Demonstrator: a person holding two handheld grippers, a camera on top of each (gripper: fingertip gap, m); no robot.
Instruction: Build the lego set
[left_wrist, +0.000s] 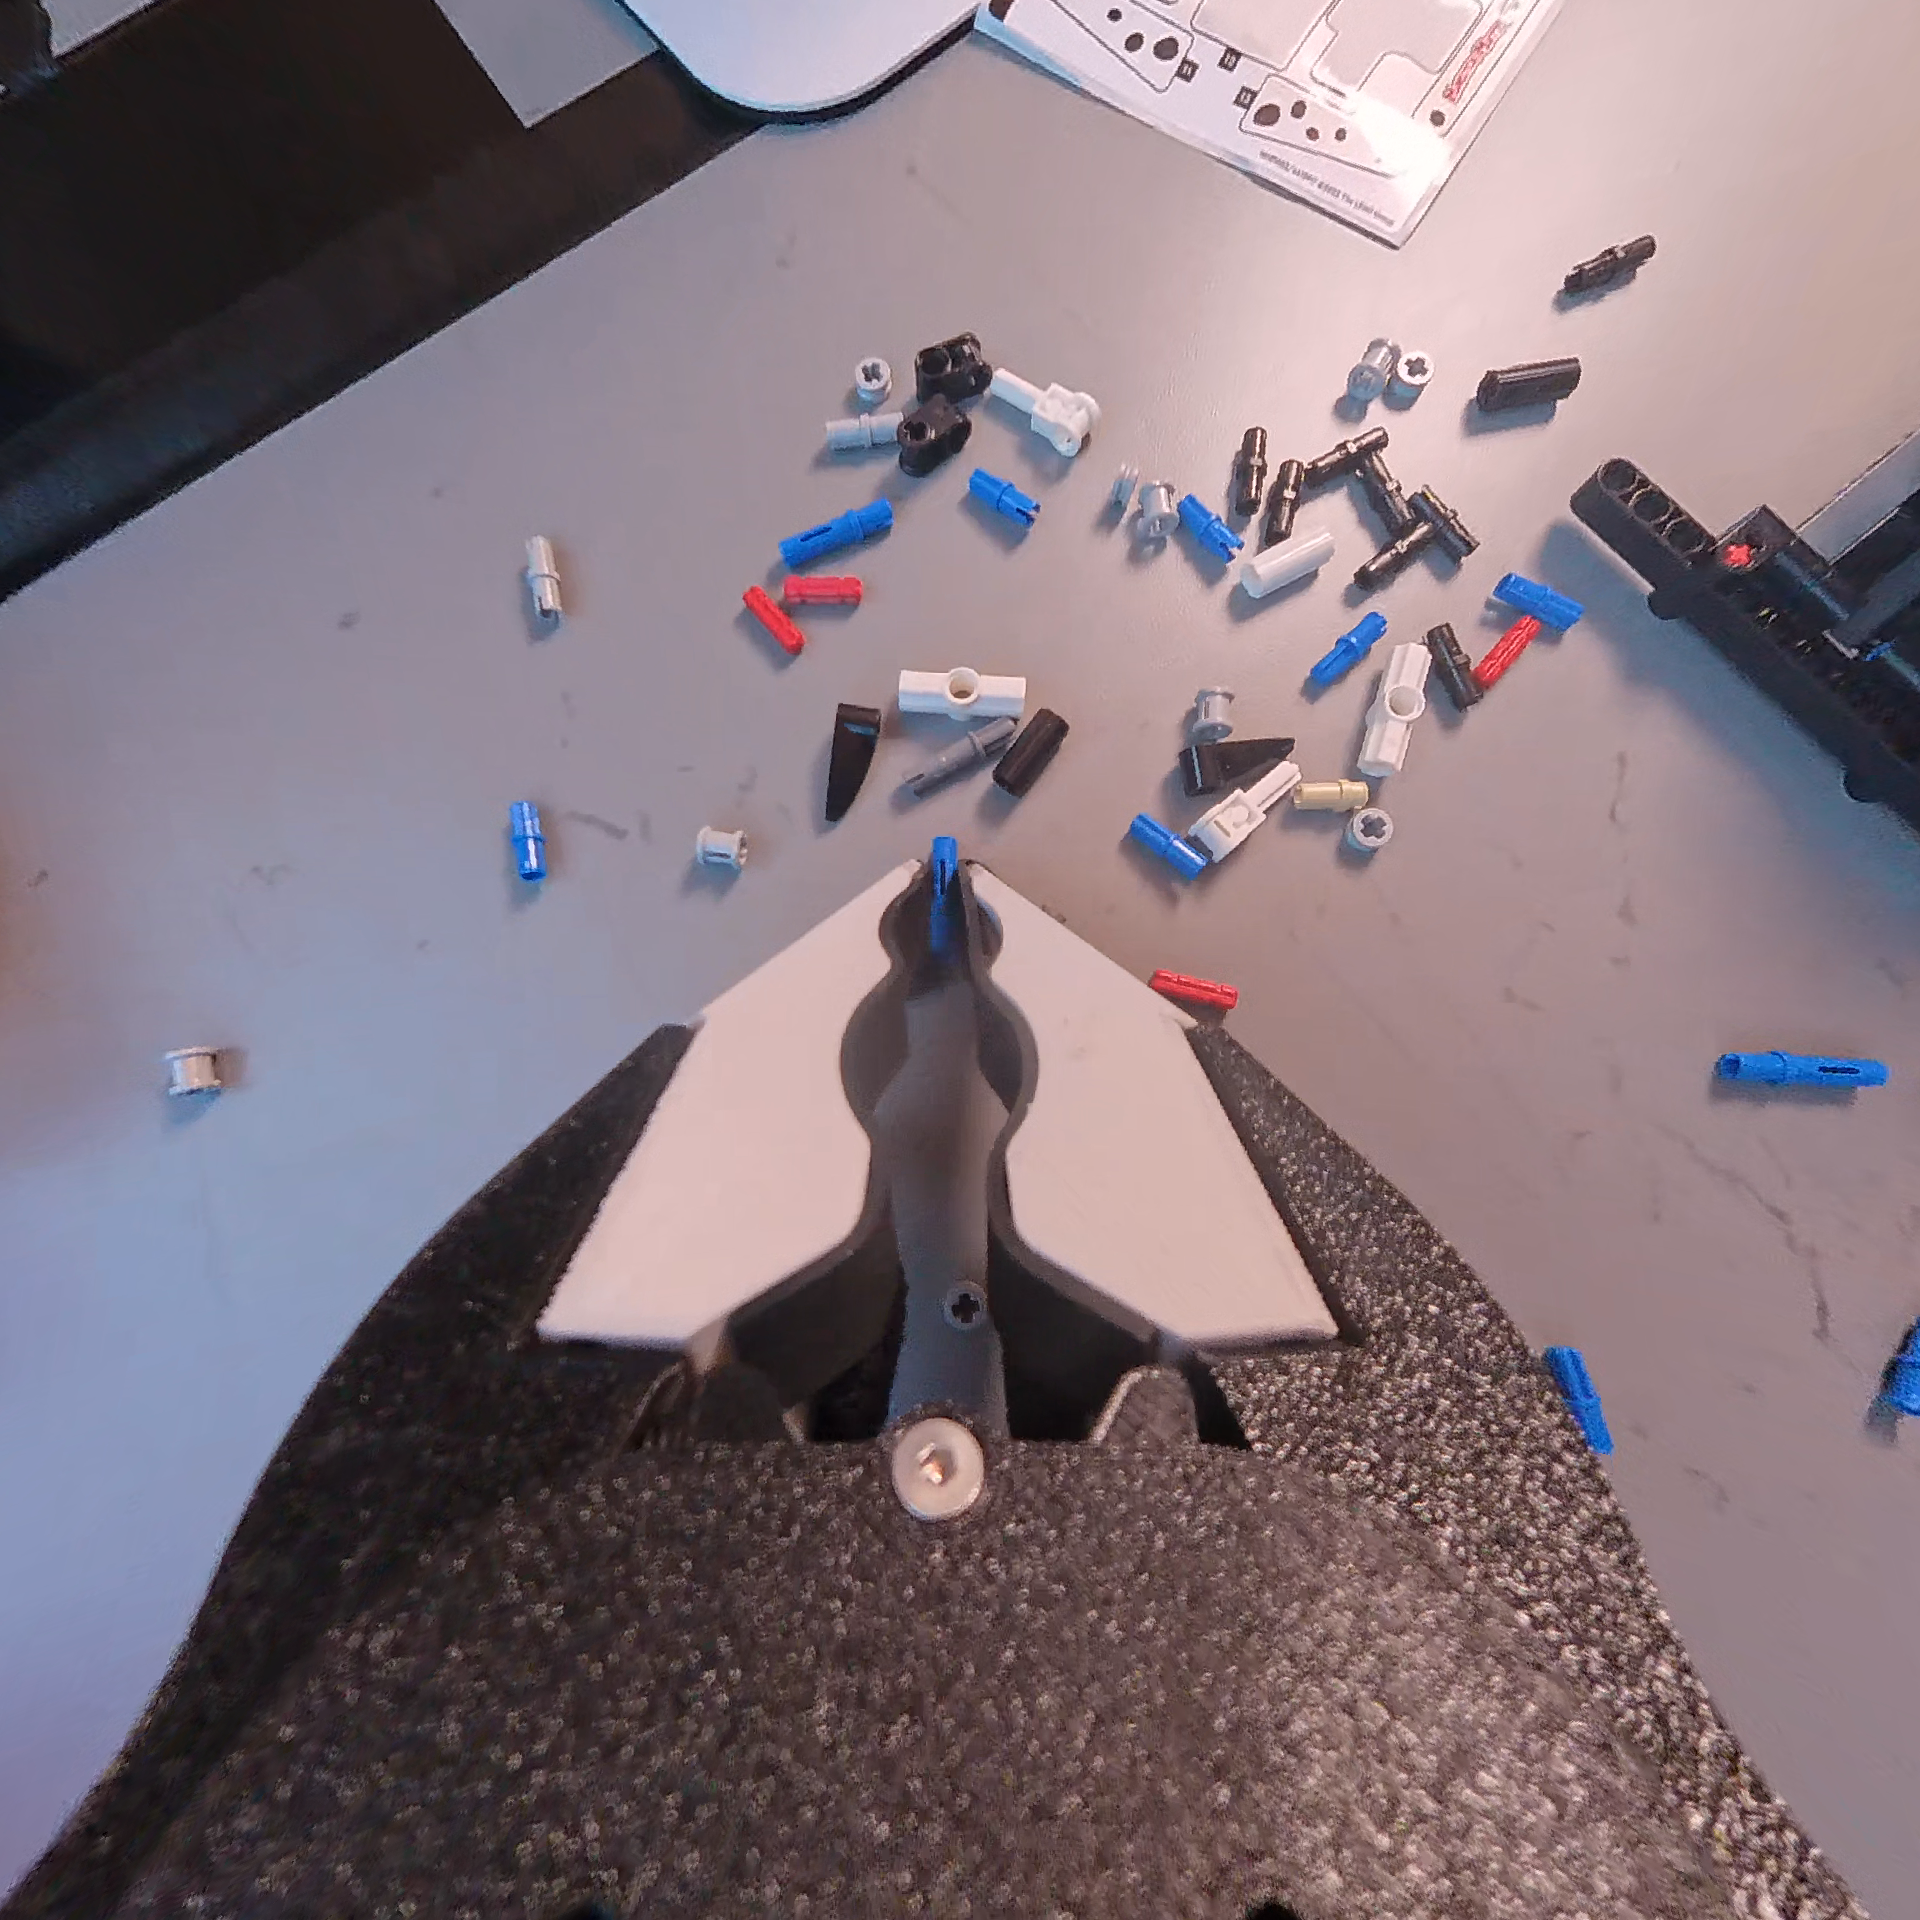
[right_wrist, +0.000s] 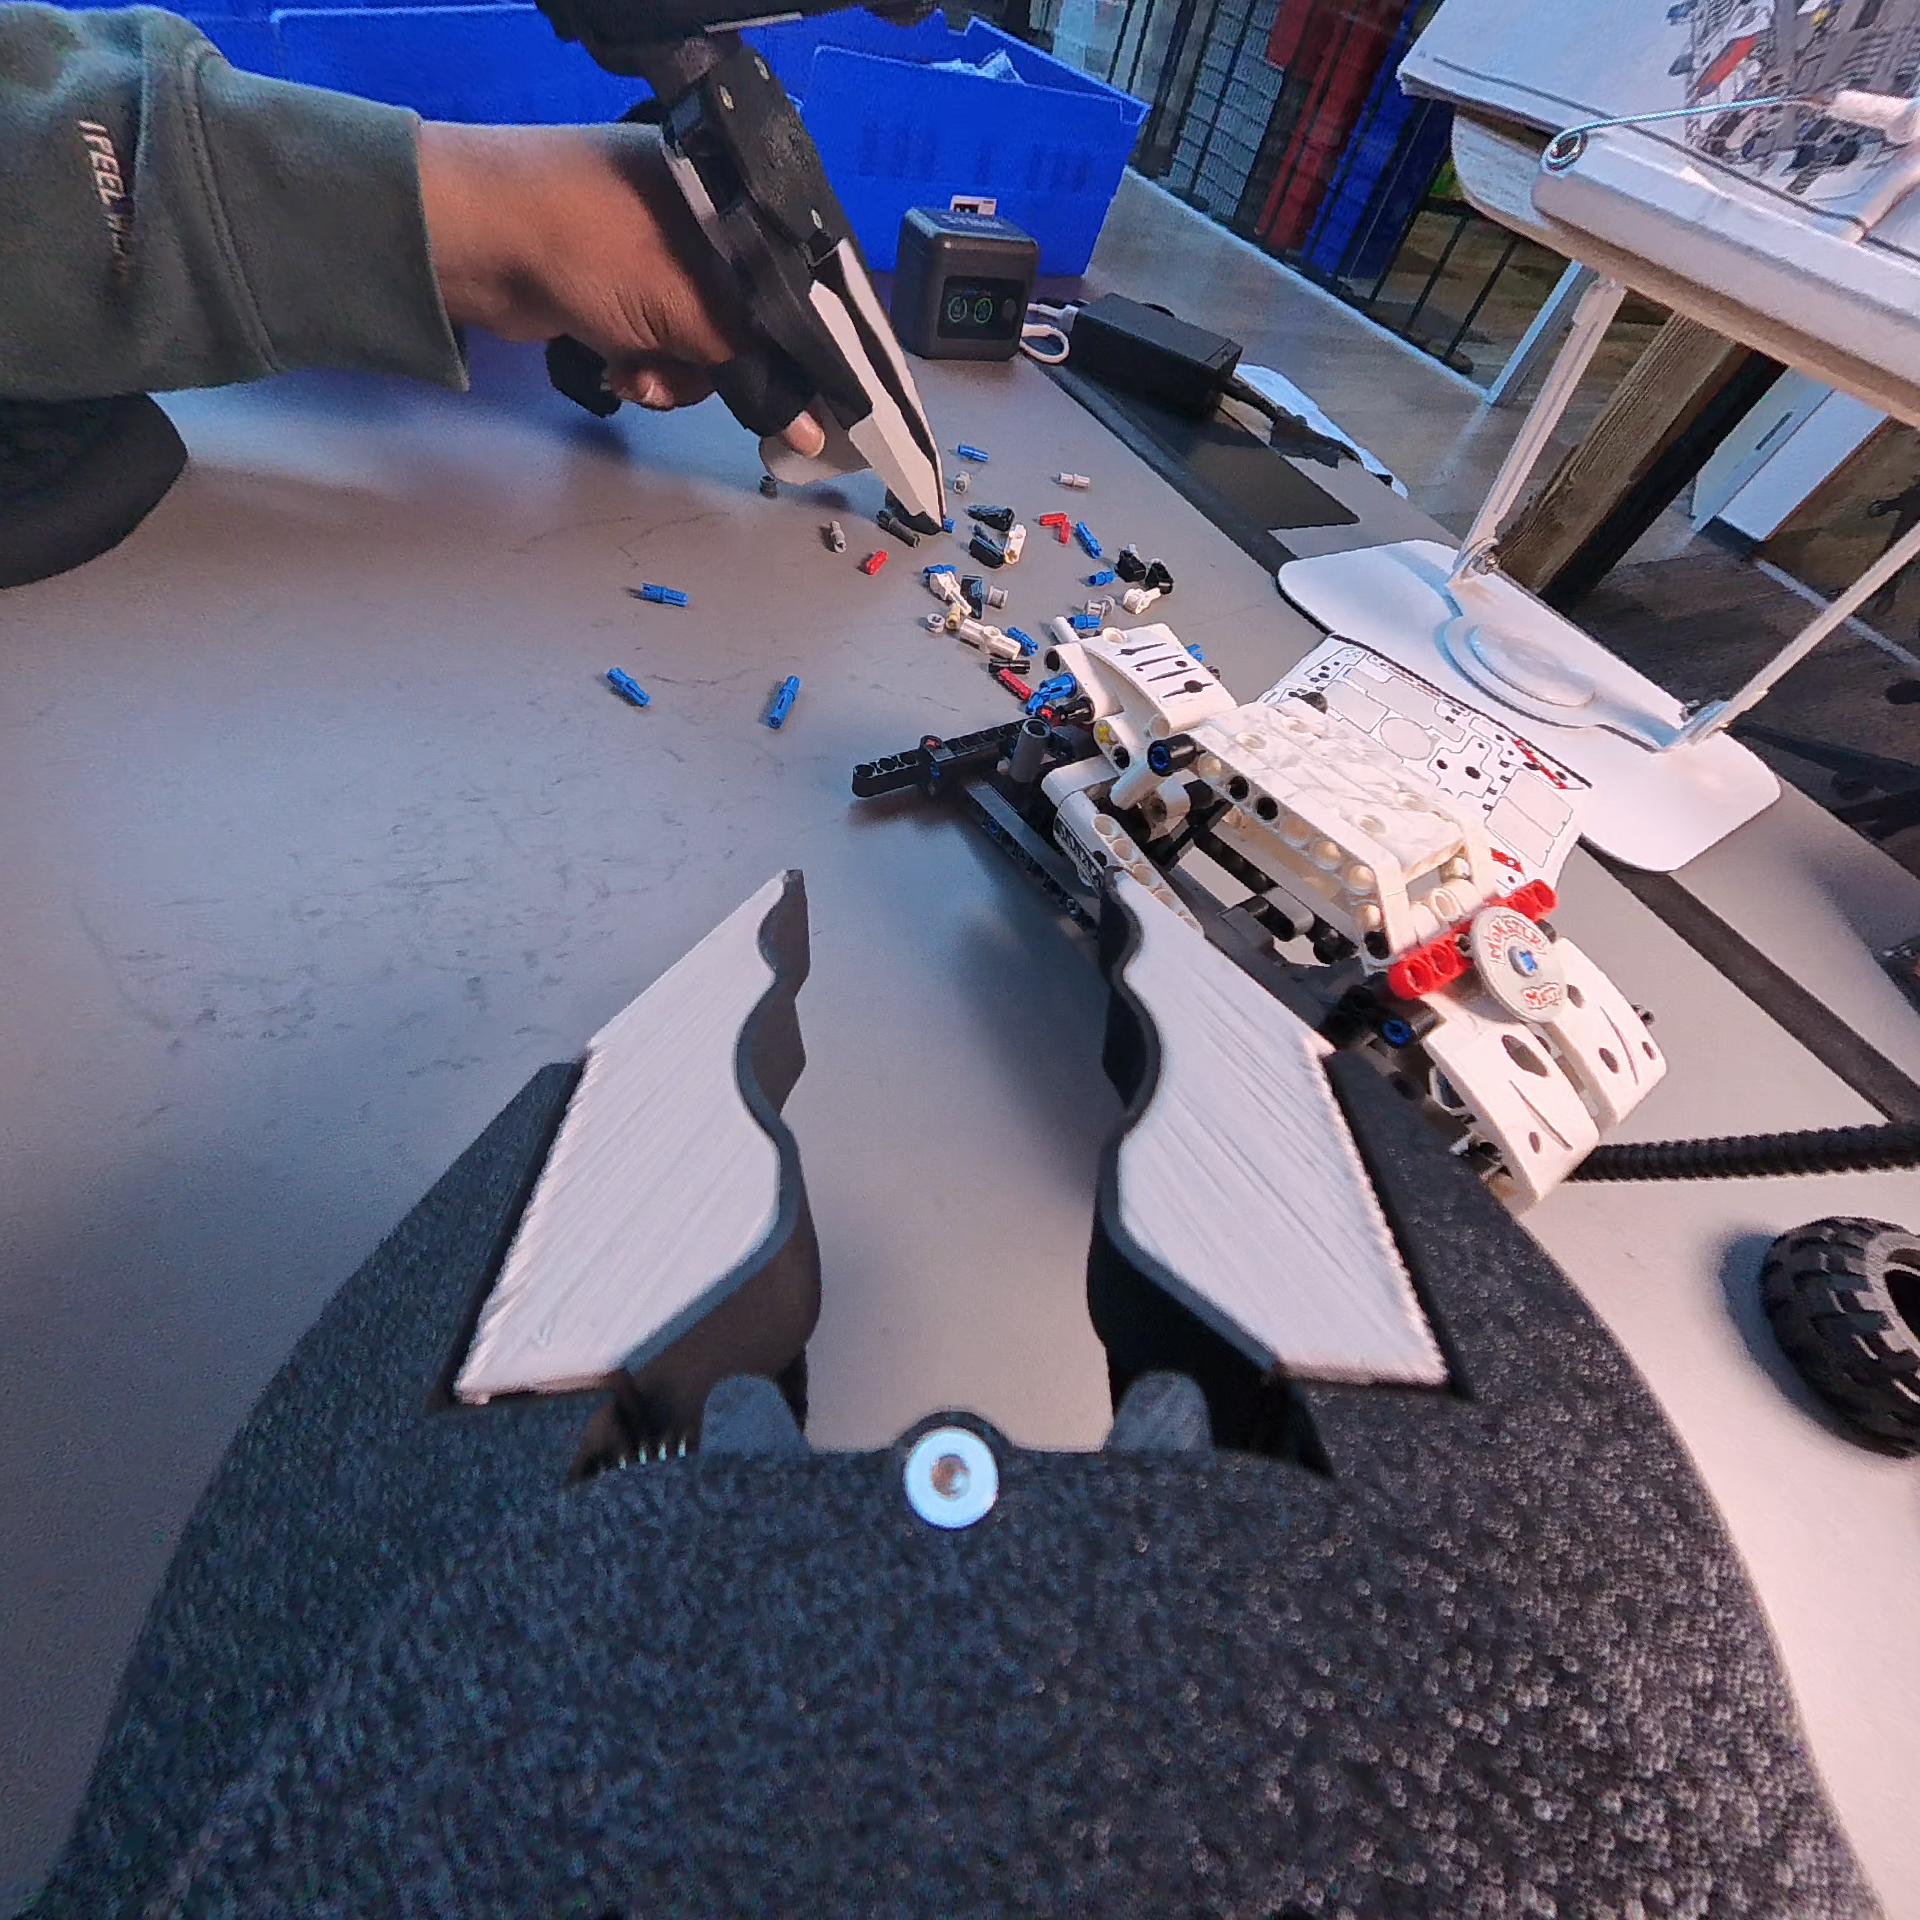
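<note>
My left gripper (left_wrist: 943, 868) is shut on a small blue pin (left_wrist: 942, 894), held just above the grey table (left_wrist: 312, 935) at the near edge of a scatter of loose pins and connectors (left_wrist: 1195, 582). In the right wrist view the left gripper (right_wrist: 925, 514) shows far off, tips down among the parts, held by a person's hand (right_wrist: 582, 281). My right gripper (right_wrist: 951, 914) is open and empty above the table, just left of the white, black and red lego vehicle (right_wrist: 1330, 862). A black beam of the vehicle shows at the right edge of the left wrist view (left_wrist: 1766, 613).
A sticker sheet (left_wrist: 1299, 94) lies at the far side, also beside the vehicle (right_wrist: 1455, 738). A white stand base (right_wrist: 1538, 686) holds a booklet. A black tyre (right_wrist: 1849, 1340) lies at right. Blue bins (right_wrist: 935, 135), a black box (right_wrist: 961, 281) and an adapter (right_wrist: 1153, 348) stand behind. Tip to tip, the grippers are about 30 centimeters apart. The vehicle (right_wrist: 1455, 738) is about 25 centimeters from both grippers' fingertips.
</note>
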